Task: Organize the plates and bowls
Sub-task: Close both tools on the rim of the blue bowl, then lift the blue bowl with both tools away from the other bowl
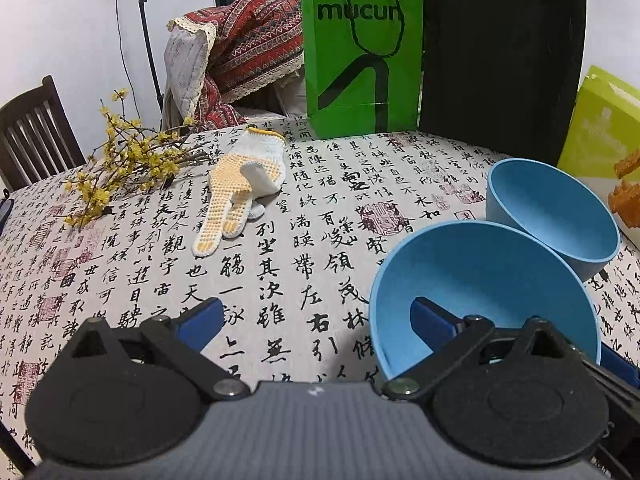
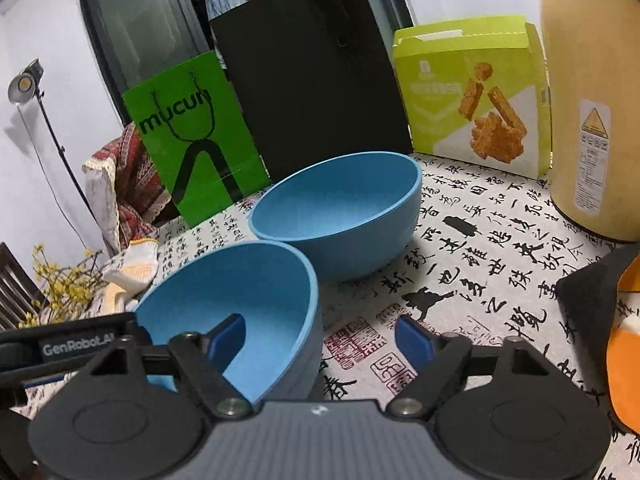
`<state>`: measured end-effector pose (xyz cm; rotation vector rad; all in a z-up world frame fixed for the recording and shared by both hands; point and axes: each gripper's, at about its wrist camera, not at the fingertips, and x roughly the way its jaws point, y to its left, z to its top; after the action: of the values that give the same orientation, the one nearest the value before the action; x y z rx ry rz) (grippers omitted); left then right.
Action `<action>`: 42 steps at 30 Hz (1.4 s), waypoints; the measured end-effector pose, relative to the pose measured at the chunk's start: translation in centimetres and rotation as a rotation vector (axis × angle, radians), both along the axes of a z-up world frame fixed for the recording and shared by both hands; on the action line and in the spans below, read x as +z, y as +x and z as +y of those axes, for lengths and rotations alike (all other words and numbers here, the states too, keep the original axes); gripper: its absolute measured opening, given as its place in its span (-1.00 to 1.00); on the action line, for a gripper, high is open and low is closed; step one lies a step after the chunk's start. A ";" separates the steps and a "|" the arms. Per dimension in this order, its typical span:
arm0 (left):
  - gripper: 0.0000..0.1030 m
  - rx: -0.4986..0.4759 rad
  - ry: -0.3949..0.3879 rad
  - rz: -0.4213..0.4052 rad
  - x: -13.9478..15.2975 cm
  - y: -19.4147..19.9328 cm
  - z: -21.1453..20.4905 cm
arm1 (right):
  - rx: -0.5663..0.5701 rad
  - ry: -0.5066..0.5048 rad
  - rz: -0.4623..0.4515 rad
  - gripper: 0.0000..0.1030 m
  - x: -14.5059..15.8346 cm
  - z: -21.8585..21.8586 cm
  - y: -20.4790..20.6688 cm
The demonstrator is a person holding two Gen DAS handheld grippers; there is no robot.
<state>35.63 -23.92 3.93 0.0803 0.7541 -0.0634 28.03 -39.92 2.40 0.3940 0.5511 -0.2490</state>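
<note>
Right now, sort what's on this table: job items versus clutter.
Job: near tilted blue plastic bowl; far upright blue plastic bowl.

Clutter: white dotted work glove; yellow flower twigs; green paper bag; black paper bag; lime snack box.

Both claws (image 1: 316, 316) (image 2: 320, 338) agape, angled downward

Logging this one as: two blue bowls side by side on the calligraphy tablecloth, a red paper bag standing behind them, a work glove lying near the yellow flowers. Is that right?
One detail is off: the paper bag is green, not red, as the right wrist view shows. The rest holds: two blue bowls sit side by side on the calligraphy tablecloth, and the left wrist view shows the work glove near the yellow flowers.
</note>
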 end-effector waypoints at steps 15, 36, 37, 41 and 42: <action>-0.39 -0.076 -0.025 0.042 -0.9 0.1 -0.9 | 0.051 0.074 0.026 -0.23 -0.9 -0.3 0.6; -0.78 -0.112 -0.042 -0.021 0.0 -1.4 -1.7 | 0.022 0.102 0.002 -0.77 -0.8 -0.5 -0.1; -0.78 -0.113 -0.045 -0.026 0.2 -1.5 -1.6 | 0.022 0.101 -0.002 -0.77 -0.8 -0.5 -0.2; -0.78 -0.114 -0.046 -0.049 0.8 -1.9 -1.4 | 0.031 0.111 -0.004 -0.77 -0.7 -0.4 -0.5; -0.78 -0.113 -0.046 -0.058 0.9 -2.1 -1.3 | 0.036 0.110 -0.006 -0.77 -0.6 -0.3 -0.6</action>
<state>33.57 -25.21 4.86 0.0808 0.6898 -0.1846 27.47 -40.23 1.82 0.4905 0.5669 -0.1837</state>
